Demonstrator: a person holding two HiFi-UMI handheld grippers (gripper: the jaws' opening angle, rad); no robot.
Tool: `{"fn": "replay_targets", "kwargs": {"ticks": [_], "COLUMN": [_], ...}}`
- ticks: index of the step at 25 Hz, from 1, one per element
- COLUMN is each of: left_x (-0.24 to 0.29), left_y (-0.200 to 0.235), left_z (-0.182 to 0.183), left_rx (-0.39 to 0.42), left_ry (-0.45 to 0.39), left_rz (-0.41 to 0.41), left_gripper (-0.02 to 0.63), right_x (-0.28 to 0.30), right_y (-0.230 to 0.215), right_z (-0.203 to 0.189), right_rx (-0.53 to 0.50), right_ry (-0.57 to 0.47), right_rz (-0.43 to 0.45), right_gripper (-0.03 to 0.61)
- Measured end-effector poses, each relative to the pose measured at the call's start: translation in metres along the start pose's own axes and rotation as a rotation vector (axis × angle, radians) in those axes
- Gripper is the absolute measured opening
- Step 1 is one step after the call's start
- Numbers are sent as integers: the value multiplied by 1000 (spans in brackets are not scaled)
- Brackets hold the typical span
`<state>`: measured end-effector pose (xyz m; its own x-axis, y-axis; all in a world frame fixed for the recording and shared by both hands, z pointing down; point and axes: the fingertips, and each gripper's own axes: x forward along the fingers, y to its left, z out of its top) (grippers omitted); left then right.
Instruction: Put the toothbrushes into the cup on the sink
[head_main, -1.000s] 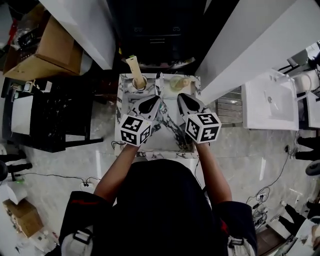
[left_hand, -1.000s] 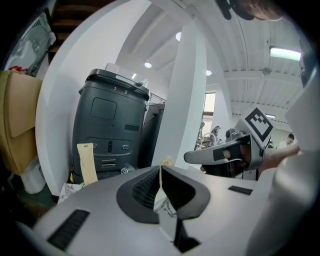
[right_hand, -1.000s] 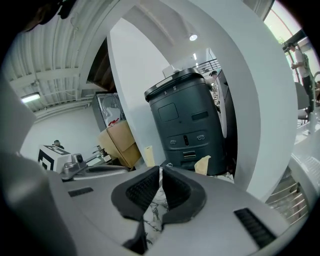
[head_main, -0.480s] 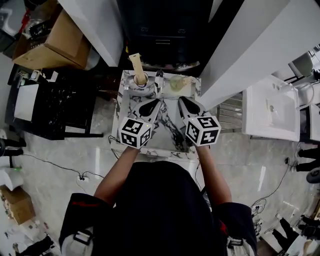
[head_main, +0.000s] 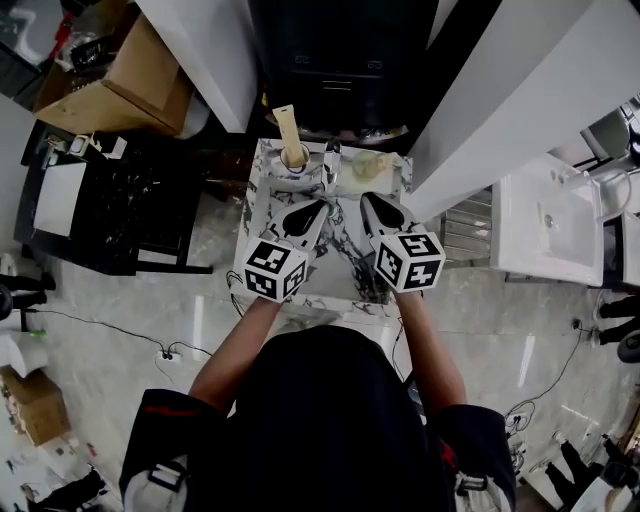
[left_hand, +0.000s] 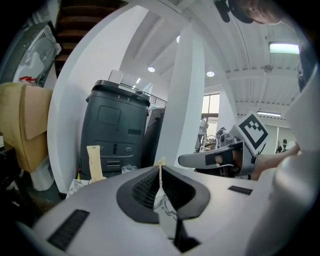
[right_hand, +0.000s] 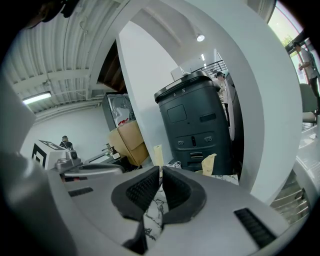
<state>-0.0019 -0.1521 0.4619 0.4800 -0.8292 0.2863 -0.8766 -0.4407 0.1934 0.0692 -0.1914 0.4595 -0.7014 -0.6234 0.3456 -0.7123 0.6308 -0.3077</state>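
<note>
Now, toothbrush (head_main: 289, 133) in cup (head_main: 294, 164) — beyond left gripper (head_main: 321, 205), right gripper (head_main: 366, 198) alongside, each closed tight, empty.

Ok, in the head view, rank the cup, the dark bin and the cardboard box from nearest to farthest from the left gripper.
1. Cup, just ahead of the left gripper.
2. Dark bin, behind the cup.
3. Cardboard box, far off to the left.

No word or number is legible. Black-and-white square markers cover the white cubes (head_main: 271, 268) on the left gripper (head_main: 316, 206) and right gripper (head_main: 368, 198). Red marks on a white panel (left_hand: 31, 60) are perhaps lettering, but too blurred to read.
</note>
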Motion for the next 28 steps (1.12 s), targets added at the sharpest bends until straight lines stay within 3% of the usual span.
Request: {"fn": "replay_targets", "kwargs": {"ticks": [18, 28], "left_x": [-92, -153], "left_y": [-10, -17], "left_z": [20, 11], "left_rx": [33, 51], "left_ry": [-77, -105], "left_rz": [-39, -56], "left_gripper": [25, 25], "right_x": [-26, -43], "right_y": [90, 152], "right_z": [0, -11], "right_rx": [-49, -73], "right_ry": [-57, -92], "right_rz": [-18, -20], "right_gripper": [44, 43]}}
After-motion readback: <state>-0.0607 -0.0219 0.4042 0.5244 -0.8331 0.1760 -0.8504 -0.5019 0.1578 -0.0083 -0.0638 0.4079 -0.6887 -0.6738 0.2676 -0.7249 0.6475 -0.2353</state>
